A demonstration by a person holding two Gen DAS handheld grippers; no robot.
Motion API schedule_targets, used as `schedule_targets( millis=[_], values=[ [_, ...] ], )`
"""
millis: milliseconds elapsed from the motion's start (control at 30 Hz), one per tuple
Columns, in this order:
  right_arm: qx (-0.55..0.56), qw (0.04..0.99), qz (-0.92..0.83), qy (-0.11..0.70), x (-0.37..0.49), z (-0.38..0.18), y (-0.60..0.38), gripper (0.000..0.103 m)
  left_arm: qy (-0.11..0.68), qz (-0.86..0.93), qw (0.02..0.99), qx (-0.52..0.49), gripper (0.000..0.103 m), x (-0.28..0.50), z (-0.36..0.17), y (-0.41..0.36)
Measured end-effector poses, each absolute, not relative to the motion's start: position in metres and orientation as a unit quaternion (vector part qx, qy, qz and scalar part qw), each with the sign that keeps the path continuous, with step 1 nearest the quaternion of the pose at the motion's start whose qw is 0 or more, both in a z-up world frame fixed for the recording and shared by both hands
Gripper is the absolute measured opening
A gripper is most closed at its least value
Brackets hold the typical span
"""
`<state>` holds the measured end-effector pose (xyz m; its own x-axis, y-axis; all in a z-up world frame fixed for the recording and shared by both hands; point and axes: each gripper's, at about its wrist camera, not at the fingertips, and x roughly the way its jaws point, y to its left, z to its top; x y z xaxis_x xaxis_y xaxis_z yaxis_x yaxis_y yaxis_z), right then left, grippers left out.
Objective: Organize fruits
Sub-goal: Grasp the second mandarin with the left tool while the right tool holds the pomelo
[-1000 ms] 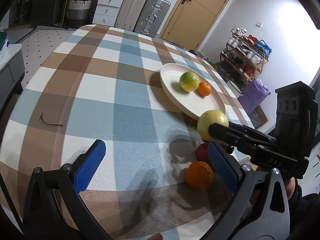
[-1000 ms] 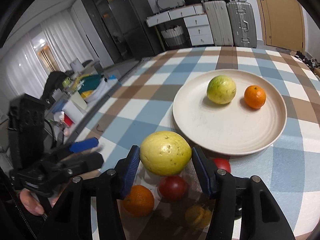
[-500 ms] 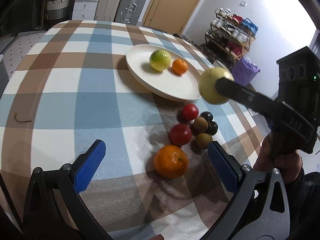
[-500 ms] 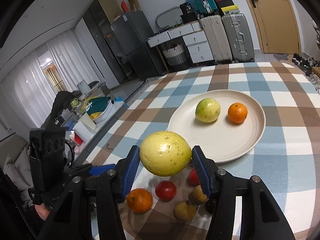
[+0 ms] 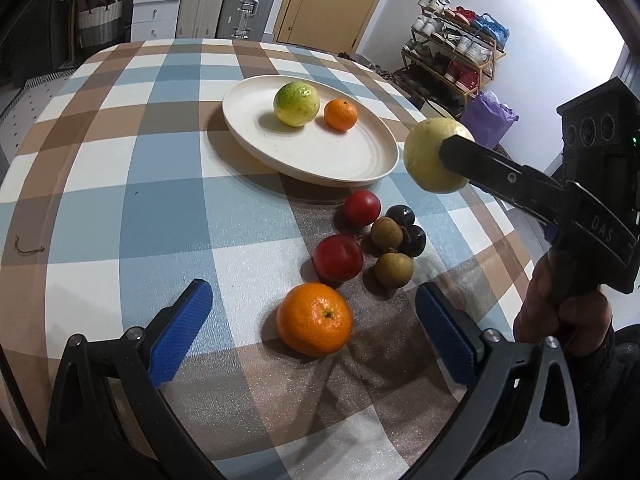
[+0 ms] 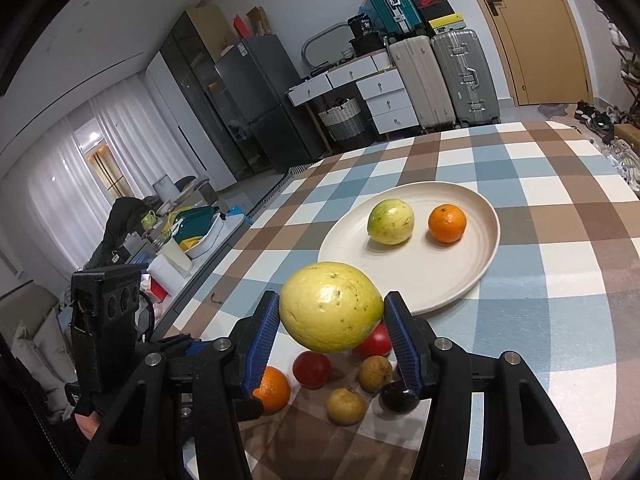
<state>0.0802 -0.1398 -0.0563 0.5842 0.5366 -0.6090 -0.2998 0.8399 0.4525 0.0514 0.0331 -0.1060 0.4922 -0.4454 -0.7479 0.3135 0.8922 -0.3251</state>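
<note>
Right gripper (image 6: 331,316), pinching the speckled yellow fruit (image 6: 330,307), now higher above the round plate (image 6: 472,280); left gripper (image 5: 314,330) spread.

The left gripper (image 5: 312,332) hangs wide open above a large orange (image 5: 315,325) on the checked tablecloth (image 5: 160,208). Beyond it lie 2 red fruits, 2 brown and 2 dark ones. The right gripper (image 5: 434,156) clamps a yellow fruit (image 5: 428,152) beside the plate (image 5: 320,160), which carries 2 fruits.
</note>
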Motion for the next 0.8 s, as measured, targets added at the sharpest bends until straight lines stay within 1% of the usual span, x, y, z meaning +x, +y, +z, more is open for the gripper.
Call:
schedule_targets(
  millis=[100,167,200,300,367,433,467,633,800],
  values=[
    [0.155,0.877,0.238,0.386,0.079,-0.056,-0.143,0.054,0.456,-0.22,0.86,-0.065,0.095,0.051,-0.106,0.031],
    [0.159,0.877,0.238,0.386,0.078,-0.057,-0.146,0.054,0.46,-0.213,0.86,-0.062,0.085,0.051,-0.107,0.031],
    [0.16,0.877,0.237,0.385,0.078,-0.057,-0.147,0.054,0.463,-0.212,0.859,-0.06,0.083,0.051,-0.109,0.03],
    [0.159,0.878,0.239,0.383,0.076,-0.057,-0.148,0.054,0.476,-0.208,0.853,-0.055,0.071,0.052,-0.115,0.03],
    [0.155,0.879,0.243,0.381,0.074,-0.057,-0.148,0.054,0.487,-0.213,0.845,-0.06,0.051,0.053,-0.12,0.03],
    [0.153,0.88,0.246,0.377,0.071,-0.056,-0.148,0.054,0.486,-0.217,0.845,-0.057,0.046,0.051,-0.122,0.029],
    [0.153,0.88,0.247,0.376,0.07,-0.056,-0.148,0.054,0.486,-0.222,0.843,-0.057,0.039,0.05,-0.122,0.028],
    [0.158,0.88,0.246,0.374,0.067,-0.057,-0.153,0.054,0.48,-0.23,0.844,-0.07,0.037,0.048,-0.118,0.028],
    [0.165,0.88,0.244,0.372,0.067,-0.057,-0.159,0.054,0.461,-0.223,0.856,-0.066,0.037,0.052,-0.099,0.03]
  ],
)
